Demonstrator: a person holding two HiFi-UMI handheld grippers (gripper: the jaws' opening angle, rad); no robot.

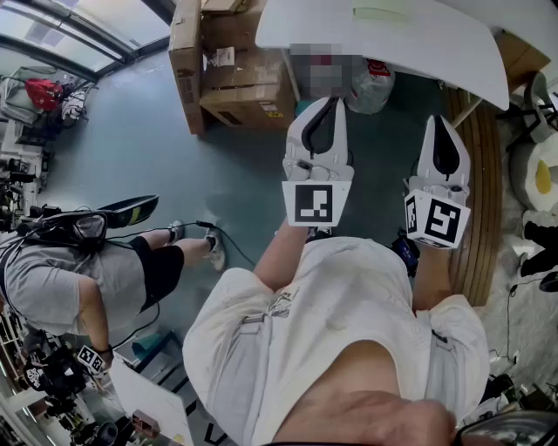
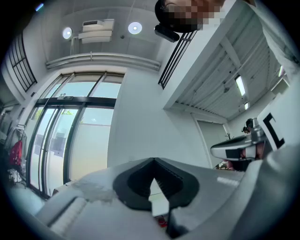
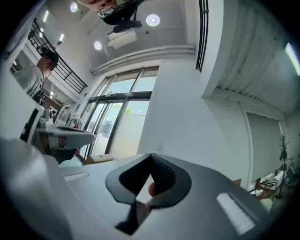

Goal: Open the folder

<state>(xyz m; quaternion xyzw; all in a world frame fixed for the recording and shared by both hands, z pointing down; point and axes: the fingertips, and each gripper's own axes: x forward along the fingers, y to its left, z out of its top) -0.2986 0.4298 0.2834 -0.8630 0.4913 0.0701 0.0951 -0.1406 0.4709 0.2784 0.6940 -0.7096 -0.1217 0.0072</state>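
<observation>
Left gripper and right gripper hung in the air short of the white table in the head view. A pale green flat item, possibly the folder, lay untouched on the far side. Left gripper view: jaws were together, empty. Right gripper view: likewise. Opening had not begun.

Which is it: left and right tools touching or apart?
Apart. Head view shows floor between the left tool and the right tool, both held side by side.

Blue-grey floor, white table, cardboard boxes
</observation>
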